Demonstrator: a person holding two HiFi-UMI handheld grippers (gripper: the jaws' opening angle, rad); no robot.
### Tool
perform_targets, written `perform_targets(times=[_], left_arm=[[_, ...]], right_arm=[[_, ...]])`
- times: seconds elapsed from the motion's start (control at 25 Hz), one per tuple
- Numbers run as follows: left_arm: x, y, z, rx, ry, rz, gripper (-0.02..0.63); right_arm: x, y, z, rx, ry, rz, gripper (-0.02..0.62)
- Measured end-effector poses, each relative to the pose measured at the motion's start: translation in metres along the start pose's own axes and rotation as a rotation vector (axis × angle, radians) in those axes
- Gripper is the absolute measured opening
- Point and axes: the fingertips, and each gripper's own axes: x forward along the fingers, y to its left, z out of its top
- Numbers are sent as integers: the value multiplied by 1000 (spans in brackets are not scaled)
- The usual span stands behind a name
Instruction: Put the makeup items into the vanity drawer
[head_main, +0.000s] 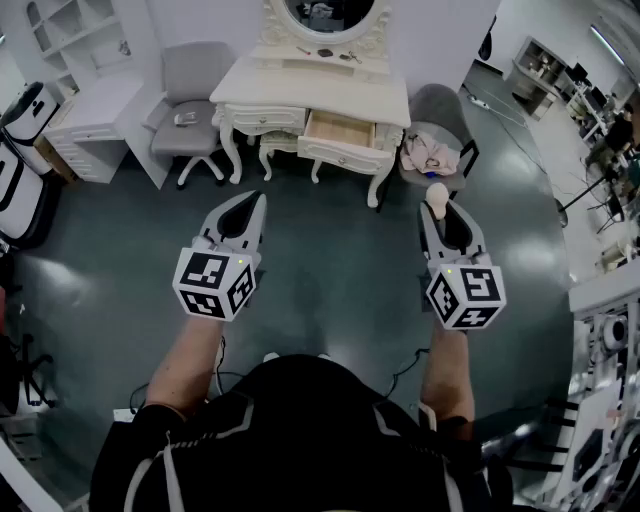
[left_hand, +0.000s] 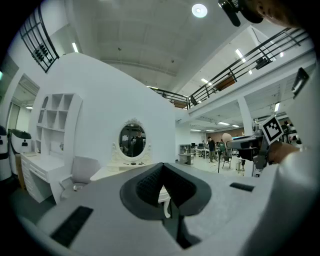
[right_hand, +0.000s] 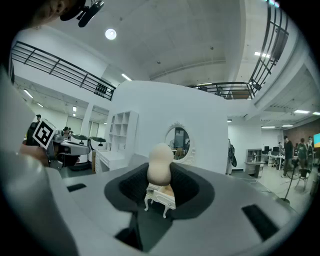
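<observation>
A beige egg-shaped makeup sponge (head_main: 436, 200) sticks up between the tips of my right gripper (head_main: 438, 208), which is shut on it. In the right gripper view the sponge (right_hand: 160, 169) stands upright between the dark pads. My left gripper (head_main: 246, 207) is held level with the right one, shut with nothing in it. The white vanity (head_main: 300, 92) stands well ahead across the floor, its right-hand drawer (head_main: 338, 130) pulled open. Small makeup items (head_main: 326, 52) lie on the vanity top below the oval mirror (head_main: 330, 14).
One grey chair (head_main: 190, 110) stands left of the vanity. A second chair (head_main: 440, 112), with cloth on its seat, stands to the right. At the far left are a white desk (head_main: 95, 125) and shelves. Dark green floor (head_main: 330, 260) lies between me and the vanity.
</observation>
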Motion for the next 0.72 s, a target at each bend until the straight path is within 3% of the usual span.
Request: perform_targets(times=[0.72], left_arm=[[10, -15, -3, 19, 14, -16, 3]], right_arm=[[-8, -5, 1, 40, -34, 14, 150]])
